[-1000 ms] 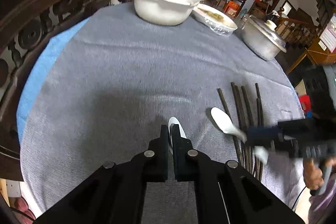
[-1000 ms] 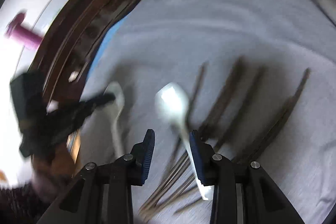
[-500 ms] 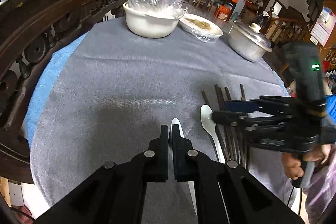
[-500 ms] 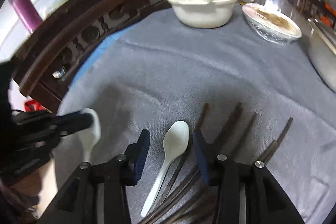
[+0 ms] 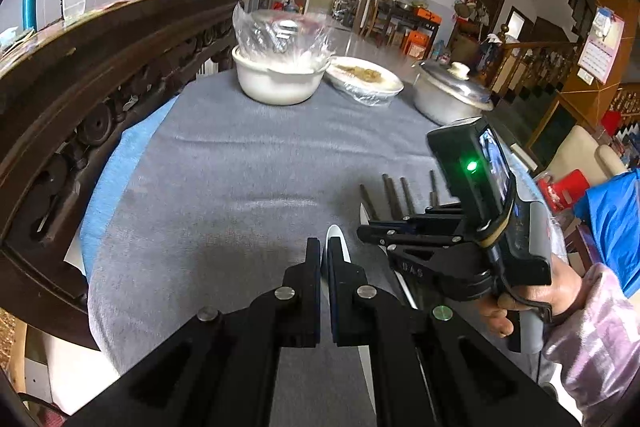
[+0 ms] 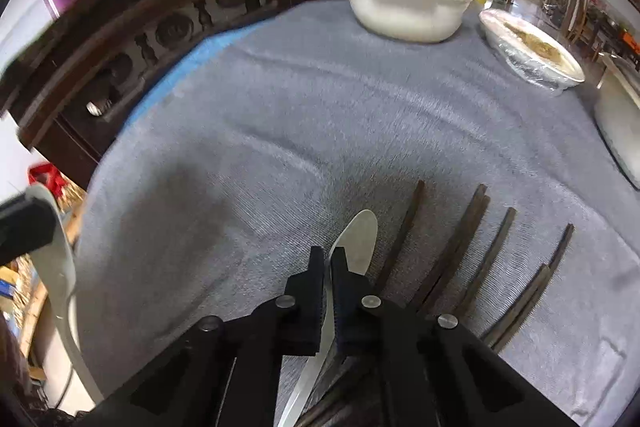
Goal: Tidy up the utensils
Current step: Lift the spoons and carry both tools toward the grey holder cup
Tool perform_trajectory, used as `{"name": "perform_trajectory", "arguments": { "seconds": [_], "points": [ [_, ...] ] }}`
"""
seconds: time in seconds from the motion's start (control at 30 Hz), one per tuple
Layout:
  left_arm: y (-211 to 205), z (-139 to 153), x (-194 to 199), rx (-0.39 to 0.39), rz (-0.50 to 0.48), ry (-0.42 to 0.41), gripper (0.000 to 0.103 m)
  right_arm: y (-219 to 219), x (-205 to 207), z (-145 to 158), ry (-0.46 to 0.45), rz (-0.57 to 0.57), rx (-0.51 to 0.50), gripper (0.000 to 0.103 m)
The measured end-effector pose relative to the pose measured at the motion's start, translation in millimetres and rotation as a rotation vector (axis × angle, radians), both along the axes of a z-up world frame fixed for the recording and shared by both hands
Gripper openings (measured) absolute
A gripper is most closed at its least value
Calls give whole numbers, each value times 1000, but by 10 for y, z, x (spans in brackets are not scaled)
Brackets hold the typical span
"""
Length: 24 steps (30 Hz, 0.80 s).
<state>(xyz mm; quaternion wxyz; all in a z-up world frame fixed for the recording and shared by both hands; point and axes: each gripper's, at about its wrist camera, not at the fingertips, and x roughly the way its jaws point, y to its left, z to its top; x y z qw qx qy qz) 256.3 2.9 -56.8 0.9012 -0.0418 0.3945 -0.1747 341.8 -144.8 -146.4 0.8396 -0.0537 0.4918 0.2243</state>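
My left gripper is shut on a white spoon, held above the grey cloth. That spoon also shows at the left edge of the right wrist view. My right gripper is shut on a second white spoon whose bowl points away from me, low over the cloth. In the left wrist view the right gripper sits just right of my left one. Several dark chopsticks lie side by side on the cloth, right of the second spoon.
A white pot covered with plastic film, a wrapped dish of food and a metal lidded pot stand at the table's far side. A carved dark wooden rail runs along the left edge of the table.
My right gripper has closed on the second spoon, which lay between its open fingers before. My left gripper has tilted up and still holds its spoon.
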Motion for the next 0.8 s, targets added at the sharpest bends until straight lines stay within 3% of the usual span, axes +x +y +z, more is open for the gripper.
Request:
{"name": "perform_trajectory", "arguments": {
  "seconds": [0.27, 0.5, 0.7, 0.8],
  "points": [
    [-105, 414, -308, -55, -37, -74, 3, -549, -470, 636, -99, -85, 275, 5],
    [-288, 791, -661, -115, -85, -157, 3, -894, -1349, 1177, -284, -141, 488, 5],
    [-428, 862, -918, -140, -110, -201, 3, -875, -2037, 1171, -429, -210, 471, 5],
    [-572, 776, -973, -102, -111, -204, 3, -805, -2235, 1049, -466, -244, 435, 5]
  ]
}}
